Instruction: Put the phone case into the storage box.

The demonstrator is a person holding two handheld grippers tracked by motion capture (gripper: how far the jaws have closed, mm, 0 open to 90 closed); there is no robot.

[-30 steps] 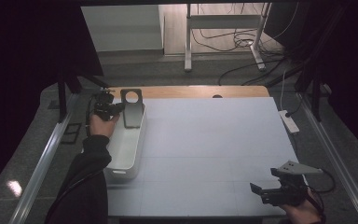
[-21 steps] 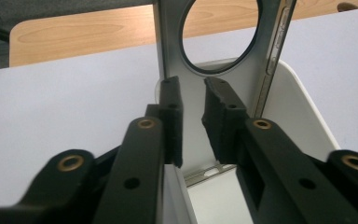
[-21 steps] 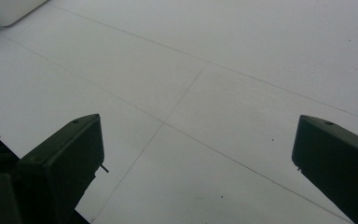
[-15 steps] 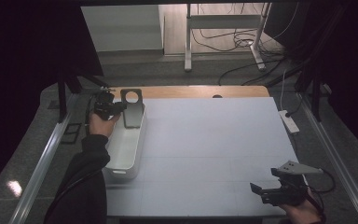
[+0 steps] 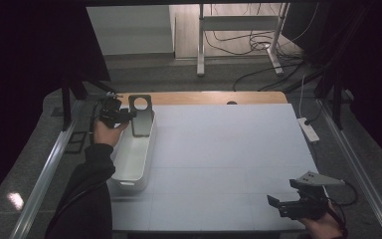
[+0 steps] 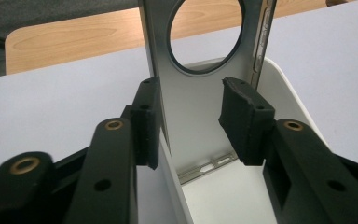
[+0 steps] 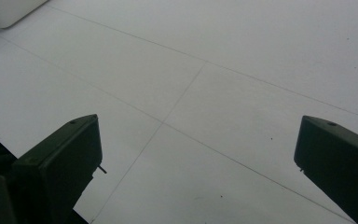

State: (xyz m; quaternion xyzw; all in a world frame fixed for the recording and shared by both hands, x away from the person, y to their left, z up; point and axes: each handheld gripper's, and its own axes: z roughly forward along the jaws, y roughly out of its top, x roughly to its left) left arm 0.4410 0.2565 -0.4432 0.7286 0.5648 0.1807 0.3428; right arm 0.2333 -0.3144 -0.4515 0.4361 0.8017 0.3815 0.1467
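Standing upright in white bin (image 5: 134,159), grey metal plate (image 6: 205,88) with round hole, left tongs (image 6: 191,121) open around it, right tongs (image 7: 198,154) open over surface (image 5: 229,149)

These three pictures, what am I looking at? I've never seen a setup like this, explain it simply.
A person sits at a white table holding hand-operated tongs in each hand. The high view looks down from above; the other two come from cameras riding on each tool, looking along its black jaws.

The left tongs reach toward a grey metal plate with a round hole, which stands upright at the far end of a white tub. The jaws sit open on either side of the plate, not squeezing it.

The right tongs hover near the table's front right corner, open and holding nothing. A white power strip lies at the right edge.
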